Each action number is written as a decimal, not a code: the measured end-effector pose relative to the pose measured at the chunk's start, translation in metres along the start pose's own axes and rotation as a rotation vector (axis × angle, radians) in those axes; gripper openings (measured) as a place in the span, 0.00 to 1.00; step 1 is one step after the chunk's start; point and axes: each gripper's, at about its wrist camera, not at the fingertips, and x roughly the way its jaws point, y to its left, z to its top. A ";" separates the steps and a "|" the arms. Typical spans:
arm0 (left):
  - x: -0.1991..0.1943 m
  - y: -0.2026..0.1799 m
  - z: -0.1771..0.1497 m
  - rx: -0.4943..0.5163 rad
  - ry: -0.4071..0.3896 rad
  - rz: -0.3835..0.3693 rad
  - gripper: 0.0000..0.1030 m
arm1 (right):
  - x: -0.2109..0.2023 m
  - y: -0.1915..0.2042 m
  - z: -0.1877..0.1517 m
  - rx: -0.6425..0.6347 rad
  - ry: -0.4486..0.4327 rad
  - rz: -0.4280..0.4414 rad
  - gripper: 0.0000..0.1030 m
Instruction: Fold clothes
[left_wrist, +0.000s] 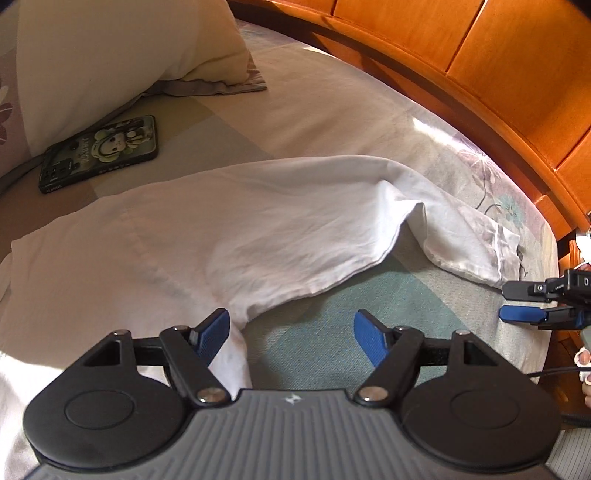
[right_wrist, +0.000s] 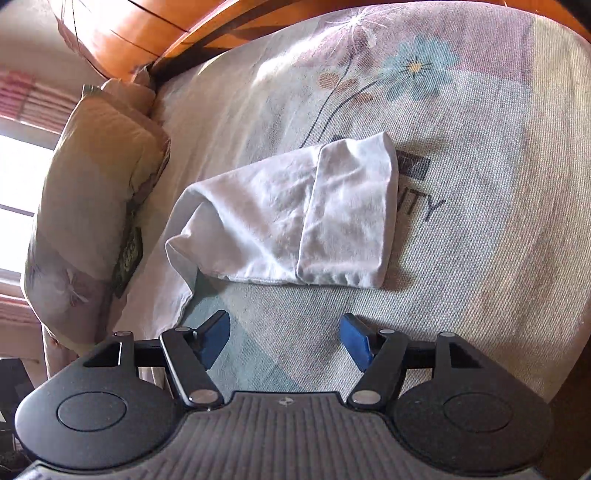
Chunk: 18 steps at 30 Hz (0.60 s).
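the left gripper (left_wrist: 291, 334) hangs over the bed with its blue-padded jaws spread and nothing held; one pad sits just above the near edge of a white garment (left_wrist: 221, 236), whether touching it cannot be told. the right gripper (right_wrist: 284, 341) is also spread wide and empty, hovering over bare sheet just short of the garment's sleeve (right_wrist: 314, 218). the white garment lies spread flat on the bed, its sleeve stretched out to one side with the cuff end resting on printed lettering. beneath it is a pale bedsheet (right_wrist: 480, 258) patterned with flowers and teal patches. a phone in a green cartoon case (left_wrist: 99, 153) lies beyond the garment, beside a cream pillow (left_wrist: 110, 55). an orange wooden headboard (left_wrist: 461, 55) runs along the far edge
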 end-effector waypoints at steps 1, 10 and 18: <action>0.001 -0.004 0.001 0.017 0.003 -0.001 0.72 | -0.002 -0.007 0.004 0.044 -0.033 0.017 0.69; 0.004 -0.012 0.008 0.050 0.013 0.002 0.72 | -0.015 -0.045 0.041 0.236 -0.267 0.081 0.69; 0.004 -0.006 0.001 0.027 0.011 0.016 0.72 | -0.012 -0.028 0.057 0.044 -0.157 -0.075 0.18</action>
